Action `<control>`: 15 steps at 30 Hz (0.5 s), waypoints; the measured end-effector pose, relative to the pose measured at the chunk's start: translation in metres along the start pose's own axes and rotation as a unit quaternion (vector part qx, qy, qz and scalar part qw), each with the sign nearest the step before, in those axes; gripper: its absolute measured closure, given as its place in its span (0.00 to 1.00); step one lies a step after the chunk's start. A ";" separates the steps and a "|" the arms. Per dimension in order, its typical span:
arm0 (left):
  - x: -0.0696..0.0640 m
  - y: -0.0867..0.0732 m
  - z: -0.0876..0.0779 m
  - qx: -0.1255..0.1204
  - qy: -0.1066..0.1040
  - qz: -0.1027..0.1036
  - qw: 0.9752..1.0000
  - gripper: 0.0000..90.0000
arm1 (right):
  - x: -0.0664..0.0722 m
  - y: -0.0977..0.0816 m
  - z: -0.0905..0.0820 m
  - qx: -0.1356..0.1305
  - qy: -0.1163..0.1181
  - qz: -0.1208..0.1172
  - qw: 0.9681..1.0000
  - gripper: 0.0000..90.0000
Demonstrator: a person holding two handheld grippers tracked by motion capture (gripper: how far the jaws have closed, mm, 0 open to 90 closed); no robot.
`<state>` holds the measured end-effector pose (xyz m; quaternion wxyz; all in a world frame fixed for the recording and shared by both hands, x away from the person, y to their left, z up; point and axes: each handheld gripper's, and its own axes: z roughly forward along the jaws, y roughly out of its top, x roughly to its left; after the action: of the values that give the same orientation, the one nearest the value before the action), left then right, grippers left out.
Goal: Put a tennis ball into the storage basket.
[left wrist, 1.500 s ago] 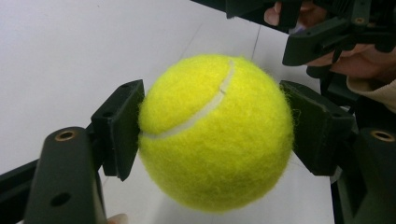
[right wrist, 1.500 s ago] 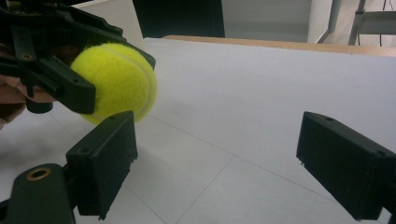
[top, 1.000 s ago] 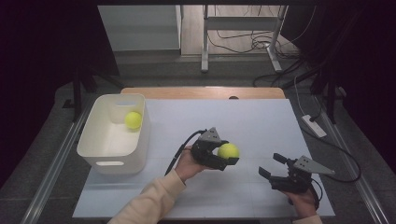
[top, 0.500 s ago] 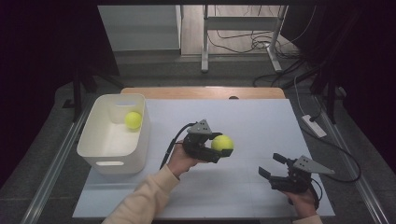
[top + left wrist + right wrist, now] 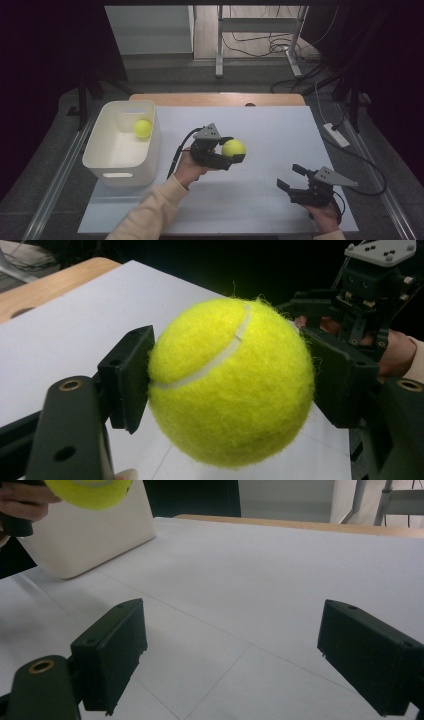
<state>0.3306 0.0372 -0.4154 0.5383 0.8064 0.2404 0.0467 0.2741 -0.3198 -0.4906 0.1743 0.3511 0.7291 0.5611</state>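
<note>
Nearest, at the table's front right corner: right gripper (image 5: 290,177), jaws spread wide with nothing between them, parked low over the bare white table sheet (image 5: 280,130) and aimed toward the bin. Further in, around mid-table: left gripper (image 5: 227,150) pinching a yellow tennis ball (image 5: 233,148) across its middle, both pads (image 5: 131,377) pressed into the felt, ball carried clear of the sheet and a little to the right of the bin. Further left and slightly beyond: white plastic bin (image 5: 107,162), open-topped, with a second tennis ball (image 5: 142,128) already lying against its far inner wall. Beyond all that: wooden table edge (image 5: 217,99), then grey floor with cables and a metal frame. By the look of it, roughly halfway through: one ball binned, one ball picked up but not yet over the rim. Left to do, probably: carry across to the bin, lower over the opening, release. No loose balls visible elsewhere on the sheet.
</note>
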 end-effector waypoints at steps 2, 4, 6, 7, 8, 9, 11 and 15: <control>0.001 0.002 -0.004 -0.006 0.004 -0.001 1.000 0.30 | 0.000 0.000 0.000 0.000 0.000 0.000 1.000 0.13; 0.002 0.003 -0.007 -0.009 0.009 -0.001 1.000 0.30 | 0.000 0.000 0.000 0.000 0.000 0.000 1.000 0.13; 0.003 0.004 -0.011 -0.013 0.014 -0.003 1.000 0.30 | 0.000 0.000 0.000 0.000 0.000 0.000 1.000 0.13; 0.004 0.005 -0.013 -0.015 0.016 -0.003 1.000 0.30 | 0.000 0.000 0.000 0.000 0.000 0.000 1.000 0.13; 0.004 0.005 -0.015 -0.016 0.019 -0.005 1.000 0.30 | 0.000 0.000 0.000 0.000 0.000 0.000 1.000 0.13; 0.005 0.006 -0.017 -0.018 0.022 -0.005 1.000 0.30 | 0.000 0.000 0.000 0.000 0.000 0.000 1.000 0.13; 0.006 0.007 -0.020 -0.021 0.026 -0.005 0.999 0.30 | 0.000 0.000 0.001 0.001 0.000 0.000 1.000 0.13; 0.007 0.009 -0.026 -0.028 0.033 -0.003 0.999 0.30 | 0.001 0.000 0.001 0.001 0.000 -0.001 1.000 0.13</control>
<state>0.3314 0.0597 -0.3980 0.5523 0.7884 0.2593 0.0779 0.2741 -0.3187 -0.4905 0.1745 0.3508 0.7297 0.5603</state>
